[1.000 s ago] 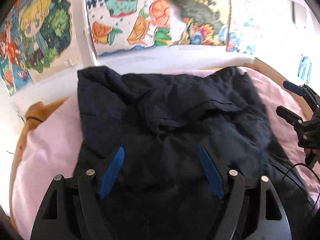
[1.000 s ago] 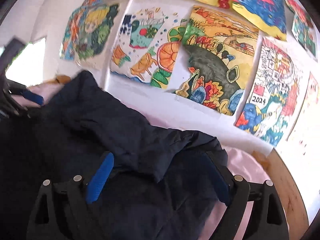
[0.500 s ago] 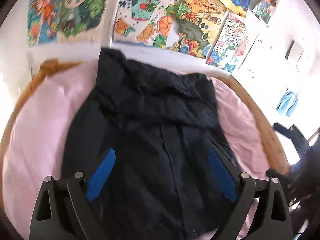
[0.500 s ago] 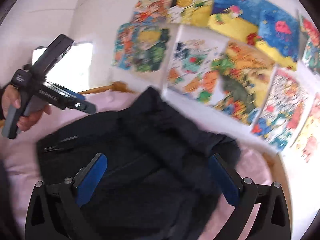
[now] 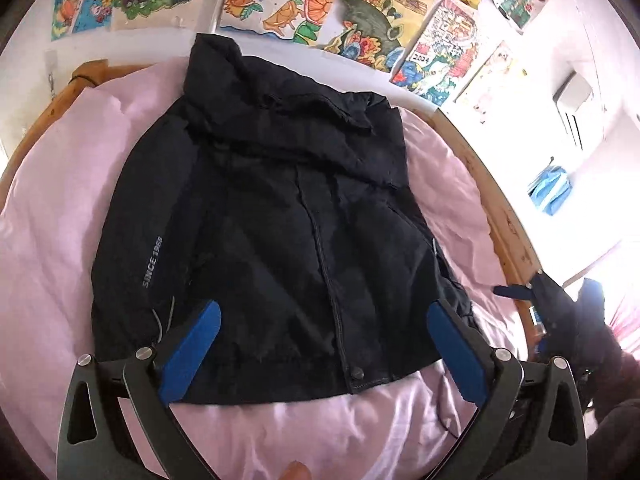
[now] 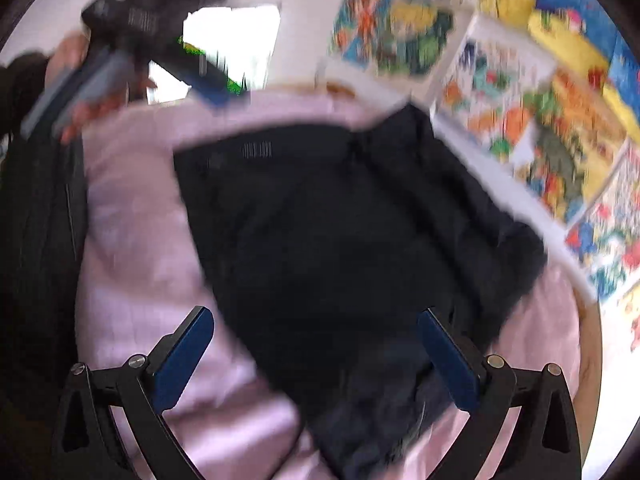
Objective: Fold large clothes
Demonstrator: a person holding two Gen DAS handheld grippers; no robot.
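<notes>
A black jacket [image 5: 280,220] lies front-up across the middle of the left wrist view, on a bed with a pink sheet [image 5: 52,208]. Its zipper runs down the centre and its upper part is already turned down over the chest, so a first fold looks done. The left hand-held gripper [image 5: 323,350] hangs above the hem at the bottom of the frame; its jaws are opening, nearly at full width, with nothing between them. In the blurred right wrist view the right hand-held gripper [image 6: 315,356] stands wide and empty above the jacket's near edge. Both sit clear of the cloth, probably to choose the next edge to lift. Children's drawings [image 5: 320,4] line the wall at the top.
</notes>
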